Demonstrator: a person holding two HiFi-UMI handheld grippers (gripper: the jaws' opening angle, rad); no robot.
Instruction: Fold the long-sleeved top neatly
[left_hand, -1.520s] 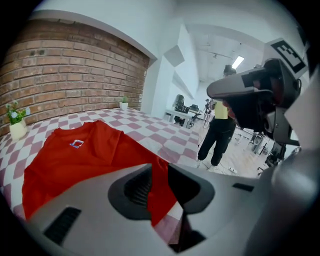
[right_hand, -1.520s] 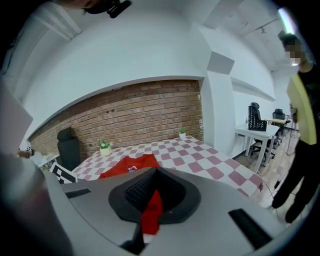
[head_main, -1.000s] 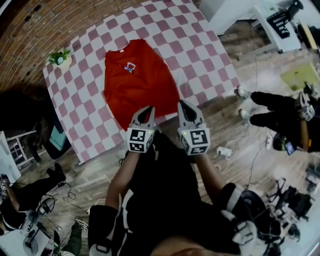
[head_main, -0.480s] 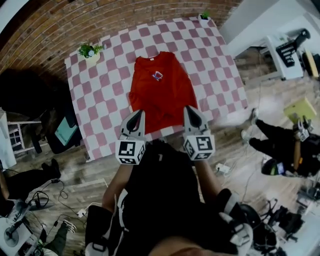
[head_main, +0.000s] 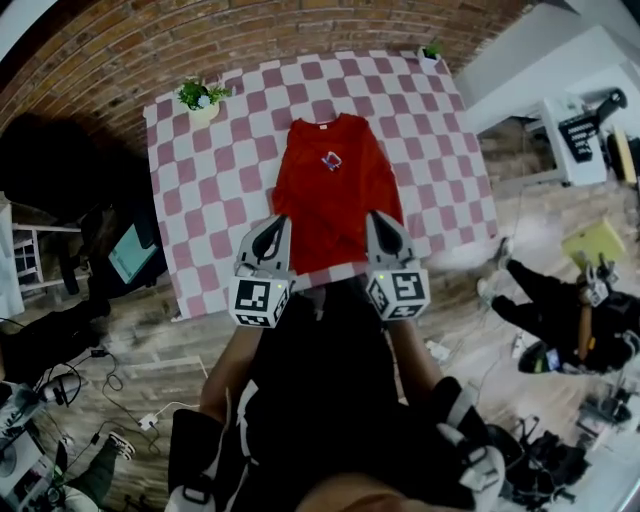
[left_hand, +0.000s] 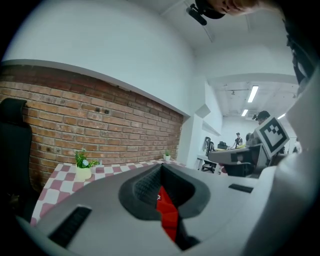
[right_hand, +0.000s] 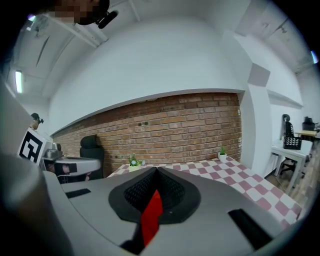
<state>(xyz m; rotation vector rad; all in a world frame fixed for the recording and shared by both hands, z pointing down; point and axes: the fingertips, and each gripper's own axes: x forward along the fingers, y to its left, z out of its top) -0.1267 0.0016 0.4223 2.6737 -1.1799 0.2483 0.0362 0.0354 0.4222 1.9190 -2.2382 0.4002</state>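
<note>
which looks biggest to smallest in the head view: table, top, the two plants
1. table
2. top
3. left plant
4. right plant, tiny at the far corner; the wide lens may shrink it, so its true size is unsure.

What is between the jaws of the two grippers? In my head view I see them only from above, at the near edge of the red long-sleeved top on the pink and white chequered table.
Observer: In the left gripper view, the left gripper is shut on the red long-sleeved fabric top. A red strip comes out from between its black ribbed pads.
Operator: And the right one, please?
Observer: The right gripper view shows the same. The right gripper is shut on the top, with a narrow red strip pinched where its pads meet.
</note>
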